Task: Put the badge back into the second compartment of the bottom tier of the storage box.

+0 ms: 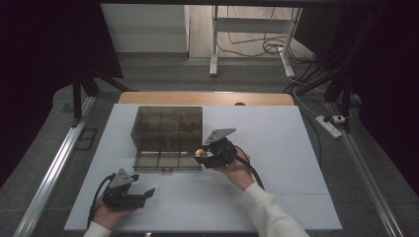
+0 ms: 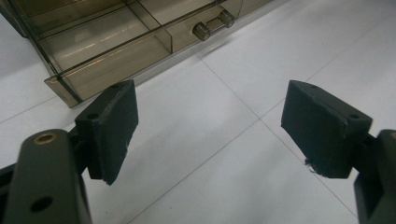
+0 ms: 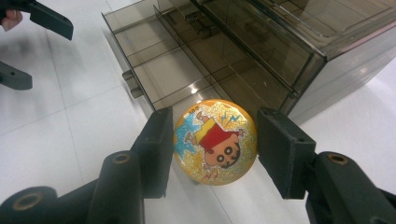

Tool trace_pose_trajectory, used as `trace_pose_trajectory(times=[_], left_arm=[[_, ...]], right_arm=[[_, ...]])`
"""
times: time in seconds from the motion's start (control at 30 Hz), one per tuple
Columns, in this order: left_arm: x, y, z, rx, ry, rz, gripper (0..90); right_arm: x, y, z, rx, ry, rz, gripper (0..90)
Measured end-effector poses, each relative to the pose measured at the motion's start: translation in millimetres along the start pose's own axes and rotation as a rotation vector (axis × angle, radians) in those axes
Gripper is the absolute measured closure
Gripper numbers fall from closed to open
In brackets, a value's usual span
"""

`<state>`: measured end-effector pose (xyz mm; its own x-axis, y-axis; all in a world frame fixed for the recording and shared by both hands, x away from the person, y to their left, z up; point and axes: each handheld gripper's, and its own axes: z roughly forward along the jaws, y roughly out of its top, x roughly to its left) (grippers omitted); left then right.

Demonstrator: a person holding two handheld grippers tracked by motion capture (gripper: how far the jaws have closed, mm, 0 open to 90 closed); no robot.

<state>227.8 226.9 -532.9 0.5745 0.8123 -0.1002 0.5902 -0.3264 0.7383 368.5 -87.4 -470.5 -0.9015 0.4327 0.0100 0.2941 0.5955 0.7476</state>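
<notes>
A white-covered desk point(image 1: 276, 148) is seen in a dim room, with cables and a power strip point(image 1: 332, 122) on the floor at 2 o'clock. Near the desk's middle stands a smoky transparent drawer box point(image 1: 168, 126), its lower drawer point(image 1: 165, 158) pulled out toward 6 o'clock.

A glittery orange cartoon badge point(image 3: 215, 141) is held in the right claw point(image 3: 214, 150), pinched by its rim between the 2 pads, just at the drawer's 3 o'clock corner and above the desk. The left claw point(image 2: 208, 133) is spread wide with nothing in it, resting low at 7 o'clock, well apart from the box.

A slip is judged likely: the badge is gripped on a curved, smooth edge, so a tilt or bump could let it rotate or drop onto the desk. The drawer's front wall and inner dividers could be struck if the claw is lowered too early. The light box could also be pushed, since it isn't steadied by the left claw.
</notes>
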Motion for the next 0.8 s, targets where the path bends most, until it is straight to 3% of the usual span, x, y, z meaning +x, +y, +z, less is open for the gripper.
trace_pose_trajectory(times=[0.8], left_arm=[[-0.2,0.5,1.5,0.002,-0.001,0.003,20.1]], right_arm=[[8.9,6.8,17.8,-0.007,0.015,-0.009,47.6]])
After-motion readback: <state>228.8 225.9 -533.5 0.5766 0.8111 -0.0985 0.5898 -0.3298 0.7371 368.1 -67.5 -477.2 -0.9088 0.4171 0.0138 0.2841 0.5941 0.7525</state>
